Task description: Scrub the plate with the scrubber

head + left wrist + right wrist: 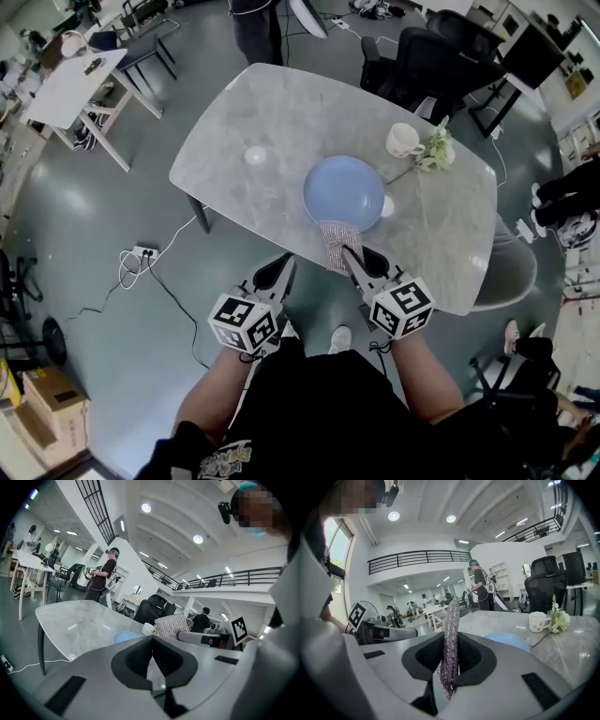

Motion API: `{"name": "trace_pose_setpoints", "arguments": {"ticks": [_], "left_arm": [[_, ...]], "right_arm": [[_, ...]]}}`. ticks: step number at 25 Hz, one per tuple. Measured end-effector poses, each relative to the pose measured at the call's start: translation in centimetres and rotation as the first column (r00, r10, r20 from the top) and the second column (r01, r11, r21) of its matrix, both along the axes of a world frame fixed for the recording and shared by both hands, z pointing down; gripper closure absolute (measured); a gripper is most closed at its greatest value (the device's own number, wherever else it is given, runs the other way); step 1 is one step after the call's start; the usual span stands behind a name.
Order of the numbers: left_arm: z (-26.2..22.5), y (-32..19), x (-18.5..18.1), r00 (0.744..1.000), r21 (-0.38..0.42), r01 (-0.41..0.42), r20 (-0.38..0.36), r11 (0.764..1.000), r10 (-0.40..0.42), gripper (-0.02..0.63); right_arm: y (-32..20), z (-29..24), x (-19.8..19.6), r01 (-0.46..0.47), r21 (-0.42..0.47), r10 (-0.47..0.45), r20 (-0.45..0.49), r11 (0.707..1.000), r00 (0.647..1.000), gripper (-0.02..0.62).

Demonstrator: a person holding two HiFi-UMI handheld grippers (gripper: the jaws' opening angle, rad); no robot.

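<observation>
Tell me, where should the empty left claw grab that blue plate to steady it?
Probably grip the plate by its near-left rim, coming in low from the left. It lies flat, so only the raised edge offers a hold. The scrubber, shut in the right claw, is at the near rim, and the mug stands far right.

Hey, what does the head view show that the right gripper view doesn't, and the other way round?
Only the head view: a small white disc on the table, left of the blue plate, and the scrubber seen broad-face. Only the right gripper view: the right gripper shut on the scrubber, seen edge-on. Both: the plate, mug and flowers.
</observation>
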State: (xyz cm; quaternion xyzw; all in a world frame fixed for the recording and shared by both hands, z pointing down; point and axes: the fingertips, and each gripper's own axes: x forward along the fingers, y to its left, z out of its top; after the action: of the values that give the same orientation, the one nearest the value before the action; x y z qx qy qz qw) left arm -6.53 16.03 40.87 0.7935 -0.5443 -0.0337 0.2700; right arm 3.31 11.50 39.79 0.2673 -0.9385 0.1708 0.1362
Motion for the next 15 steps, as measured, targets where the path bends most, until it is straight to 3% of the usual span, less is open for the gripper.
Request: {"name": "trace_pose_setpoints", "arguments": {"ticks": [7, 15], "left_arm": [[1.0, -1.6, -3.2, 0.997, -0.013, -0.076, 0.023, 0.997, 0.076, 0.589], [2.2, -3.8, -3.9, 0.994, -0.047, -0.104, 0.038, 0.993, 0.106, 0.589]], "right_arm": [[-1.6, 1.2, -3.2, -0.065, -0.013, 0.065, 0.002, 0.998, 0.998, 0.525], [-4.0, 2.4, -3.5, -0.103, -0.037, 0.102, -0.009, 0.994, 0.995, 0.525]]}}
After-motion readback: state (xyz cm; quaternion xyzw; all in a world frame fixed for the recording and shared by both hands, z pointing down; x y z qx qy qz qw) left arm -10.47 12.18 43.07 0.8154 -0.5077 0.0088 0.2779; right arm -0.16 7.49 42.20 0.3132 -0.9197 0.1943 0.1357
